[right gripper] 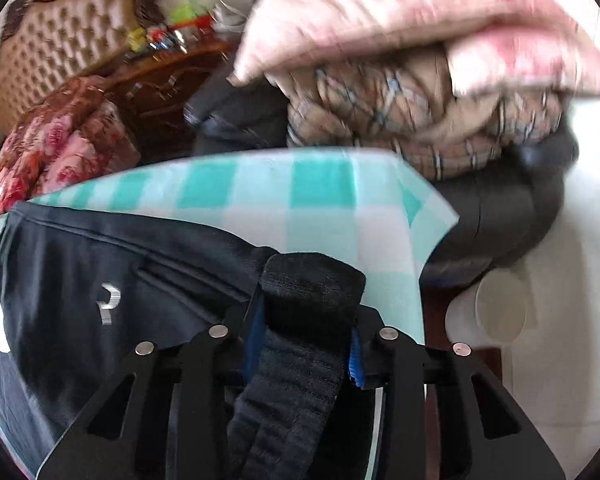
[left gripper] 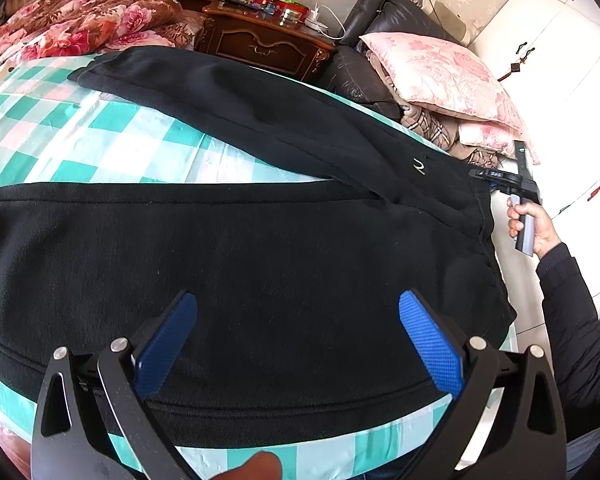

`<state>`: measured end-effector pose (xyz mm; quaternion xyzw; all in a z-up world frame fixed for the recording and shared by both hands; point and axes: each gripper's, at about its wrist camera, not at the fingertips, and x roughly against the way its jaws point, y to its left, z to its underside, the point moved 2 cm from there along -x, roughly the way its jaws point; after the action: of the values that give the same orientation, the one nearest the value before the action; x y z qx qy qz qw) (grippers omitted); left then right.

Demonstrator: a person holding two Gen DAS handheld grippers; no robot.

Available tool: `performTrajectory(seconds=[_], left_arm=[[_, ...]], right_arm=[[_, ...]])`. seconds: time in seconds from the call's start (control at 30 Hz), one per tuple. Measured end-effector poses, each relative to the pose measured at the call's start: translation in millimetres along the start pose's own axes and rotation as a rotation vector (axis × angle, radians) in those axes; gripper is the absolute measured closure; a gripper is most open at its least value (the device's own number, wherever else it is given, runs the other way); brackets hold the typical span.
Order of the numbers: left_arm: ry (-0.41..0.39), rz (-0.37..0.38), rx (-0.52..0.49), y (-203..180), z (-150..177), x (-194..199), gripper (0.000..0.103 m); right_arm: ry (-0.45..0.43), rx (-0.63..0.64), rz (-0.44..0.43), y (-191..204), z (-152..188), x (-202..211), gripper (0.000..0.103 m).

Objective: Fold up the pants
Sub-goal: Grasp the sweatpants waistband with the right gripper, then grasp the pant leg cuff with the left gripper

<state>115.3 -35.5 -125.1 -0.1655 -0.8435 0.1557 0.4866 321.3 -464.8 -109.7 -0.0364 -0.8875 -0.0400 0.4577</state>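
Note:
Black pants [left gripper: 260,248] lie spread on a green-and-white checked sheet [left gripper: 112,140], legs running left, waistband at the right. A small white logo [left gripper: 420,167] marks the far hip. My left gripper [left gripper: 298,308] hovers open over the near leg, its blue pads [left gripper: 168,344] wide apart and clear of the cloth. In the right wrist view my right gripper [right gripper: 306,320] is shut on the bunched black waistband [right gripper: 312,292], which fills the gap between its pads. The same gripper [left gripper: 484,176] shows in the left wrist view at the waistband's far corner, held by a hand [left gripper: 534,224].
A pink floral pillow [left gripper: 444,76] tops a pile of folded blankets [right gripper: 400,128] on a dark leather chair [left gripper: 364,68] beyond the bed's right edge. A carved wooden nightstand [left gripper: 260,36] with jars stands behind. A floral quilt [left gripper: 80,20] lies by the tufted headboard.

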Motion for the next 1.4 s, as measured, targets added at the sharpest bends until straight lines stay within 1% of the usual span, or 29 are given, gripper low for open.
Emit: performTrajectory(seconds=[0.1,0.13,0.17,0.23,0.3,0.37,0.4,0.43,0.5,0.53,0.6,0.67,0.7,0.73,0.77,0.8,0.87,0.9,0.97,1.03,1.13,1.2,1.23,1.3,1.33,1.4], left_arm=[[-0.008,0.007,0.012,3.7,1.0,3.9,0.002],[-0.011,0.01,0.018,5.4,0.9,5.5,0.002],[-0.014,0.015,0.021,5.8,1.7,6.8,0.002],[-0.024,0.026,0.021,4.4,3.0,10.3,0.002],[-0.039,0.038,0.013,2.6,4.7,15.8,0.002],[-0.053,0.053,0.007,0.6,7.9,21.2,0.002],[-0.06,0.062,0.006,-0.3,9.8,23.5,0.002],[-0.065,0.074,0.007,-0.3,11.1,26.3,0.002],[-0.069,0.092,0.008,-0.6,13.1,29.0,0.002],[-0.07,0.104,0.011,0.2,12.9,29.3,0.002],[-0.068,0.131,0.023,2.5,7.2,26.5,0.003],[-0.067,0.167,0.036,6.9,-10.5,16.6,0.003],[-0.064,0.186,0.045,9.0,-22.0,9.6,0.008],[-0.055,0.215,0.062,13.2,-38.7,-1.7,0.013],[-0.045,0.233,0.086,18.6,-54.8,-13.1,0.02],[-0.04,0.233,0.114,25.8,-71.0,-24.9,0.026],[-0.037,0.191,0.204,49.2,-107.5,-53.1,0.034],[-0.033,0.181,0.232,57.3,-118.6,-62.7,0.036],[-0.037,0.158,0.318,82.4,-149.8,-85.9,0.039],[-0.035,0.165,0.368,97.4,-172.1,-103.4,0.039],[-0.007,0.188,0.437,109.9,-198.4,-131.2,0.039],[0.025,0.187,0.46,114.2,-209.3,-151.2,0.041],[0.054,0.165,0.461,115.1,-215.1,-164.7,0.045],[0.081,0.133,0.477,119.3,-220.9,-176.5,0.093],[0.075,0.159,0.487,121.6,-223.9,-175.1,0.095],[0.043,0.192,0.465,120.2,-231.5,-158.6,0.096]], right_arm=[[-0.114,0.028,-0.066,25.0,6.2,60.5,0.07],[-0.137,0.041,-0.08,32.1,9.5,73.4,0.071],[-0.177,0.068,-0.109,47.1,19.7,98.4,0.071],[-0.22,0.118,-0.15,70.8,38.5,131.8,0.072],[-0.259,0.177,-0.196,99.2,71.5,166.9,0.073],[-0.28,0.205,-0.26,121.5,113.6,194.4,0.074],[-0.281,0.213,-0.286,128.8,133.2,202.1,0.074],[-0.278,0.214,-0.32,136.1,160.8,210.2,0.074],[-0.257,0.192,-0.372,142.3,197.9,213.3,0.074],[-0.233,0.175,-0.396,144.4,222.9,210.8,0.074],[-0.18,0.133,-0.423,145.2,256.7,197.3,0.074],[-0.127,0.087,-0.425,146.3,283.1,180.3,0.074],[-0.107,0.064,-0.416,145.3,290.7,172.9,0.074],[-0.093,0.037,-0.422,143.1,295.7,167.4,0.074],[-0.095,0.001,-0.451,140.7,300.2,166.5,0.074],[-0.101,-0.007,-0.452,142.2,300.4,167.0,0.074],[-0.118,-0.02,-0.454,140.3,298.0,172.9,0.074],[-0.124,-0.023,-0.457,139.1,295.3,175.4,0.074],[-0.125,-0.021,-0.455,134.9,293.4,177.1,0.074],[-0.122,-0.018,-0.457,133.3,291.9,177.9,0.074],[-0.108,-0.01,-0.459,131.5,295.6,175.9,0.074],[-0.102,-0.005,-0.458,130.2,295.6,176.0,0.074],[-0.101,-0.001,-0.457,129.9,294.5,176.0,0.074],[-0.103,0.008,-0.449,127.2,293.1,178.5,0.074],[-0.106,0.01,-0.444,125.7,292.6,180.4,0.074],[-0.108,0.006,-0.43,119.9,291.0,182.7,0.074]])
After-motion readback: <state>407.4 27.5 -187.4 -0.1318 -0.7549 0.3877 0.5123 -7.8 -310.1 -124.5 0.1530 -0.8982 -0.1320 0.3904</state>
